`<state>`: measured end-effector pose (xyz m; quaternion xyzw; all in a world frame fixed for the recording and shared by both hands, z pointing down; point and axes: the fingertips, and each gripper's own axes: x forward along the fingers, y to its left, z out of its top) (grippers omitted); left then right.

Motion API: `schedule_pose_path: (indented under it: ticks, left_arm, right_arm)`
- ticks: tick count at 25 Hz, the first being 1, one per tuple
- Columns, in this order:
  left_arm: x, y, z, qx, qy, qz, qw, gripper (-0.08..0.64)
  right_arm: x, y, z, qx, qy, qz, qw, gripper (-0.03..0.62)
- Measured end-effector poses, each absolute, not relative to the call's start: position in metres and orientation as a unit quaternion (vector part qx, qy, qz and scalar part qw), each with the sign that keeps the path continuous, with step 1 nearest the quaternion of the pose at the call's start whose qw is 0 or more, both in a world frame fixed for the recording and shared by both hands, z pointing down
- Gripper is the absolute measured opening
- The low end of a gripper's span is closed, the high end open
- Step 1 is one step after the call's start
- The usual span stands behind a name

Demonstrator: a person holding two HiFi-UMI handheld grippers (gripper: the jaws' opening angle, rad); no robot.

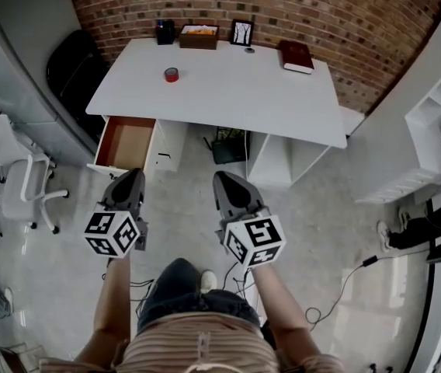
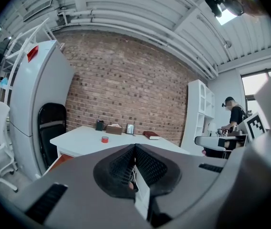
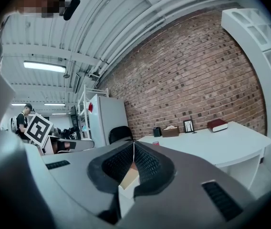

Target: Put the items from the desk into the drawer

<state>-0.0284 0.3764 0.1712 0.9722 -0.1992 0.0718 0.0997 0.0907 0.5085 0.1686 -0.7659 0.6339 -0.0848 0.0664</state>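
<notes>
A white desk (image 1: 228,92) stands against the brick wall. On it lie a red tape roll (image 1: 171,74), a dark pen cup (image 1: 164,32), a brown tissue box (image 1: 199,36), a framed picture (image 1: 241,32), a small dark object (image 1: 249,50) and a red book (image 1: 296,56). The wooden drawer (image 1: 126,144) under the desk's left end stands pulled out and holds nothing. My left gripper (image 1: 130,179) and right gripper (image 1: 225,182) hang over the floor in front of the desk, both shut with nothing between the jaws. From the left gripper view I see the desk (image 2: 85,138) and tape roll (image 2: 105,139) ahead.
A black chair (image 1: 77,64) stands left of the desk and a white office chair (image 1: 15,173) near the left edge. White shelving (image 1: 438,123) fills the right side. Cables (image 1: 337,286) trail on the floor. Another person (image 2: 232,118) stands far off to the right.
</notes>
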Motion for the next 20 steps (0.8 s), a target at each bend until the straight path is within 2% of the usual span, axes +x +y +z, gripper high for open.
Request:
schedule_pose_path:
  ticks: [9,20]
  left_arm:
    - [0.002,0.333,0.169,0.974,-0.194,0.07,0.099,0.008]
    - [0.065,0.215,0.187,0.972,-0.19,0.081,0.11,0.009]
  right_arm:
    - [0.117,0.473,0.169,-0.767,0.632,-0.086,0.069,0.018]
    - [0.168,0.36,0.18,-0.775,0.622,-0.098,0.052,0.018]
